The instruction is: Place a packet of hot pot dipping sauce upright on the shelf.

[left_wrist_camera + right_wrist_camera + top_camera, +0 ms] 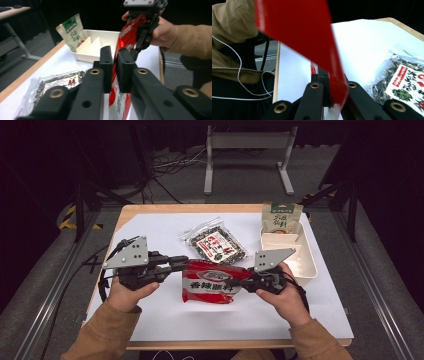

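Grippers clamp a red snack packet (210,282) near the tabletop's front edge, left gripper (181,264) and right gripper (248,283) pinching opposite ends.

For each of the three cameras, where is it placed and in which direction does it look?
High view: above the person's side, looking forward and down at the table; both forearms show.
Left gripper view: on the left gripper, facing the tray; the other hand shows.
Right gripper view: on the right gripper, facing the person's jacket.
All share the red packet.
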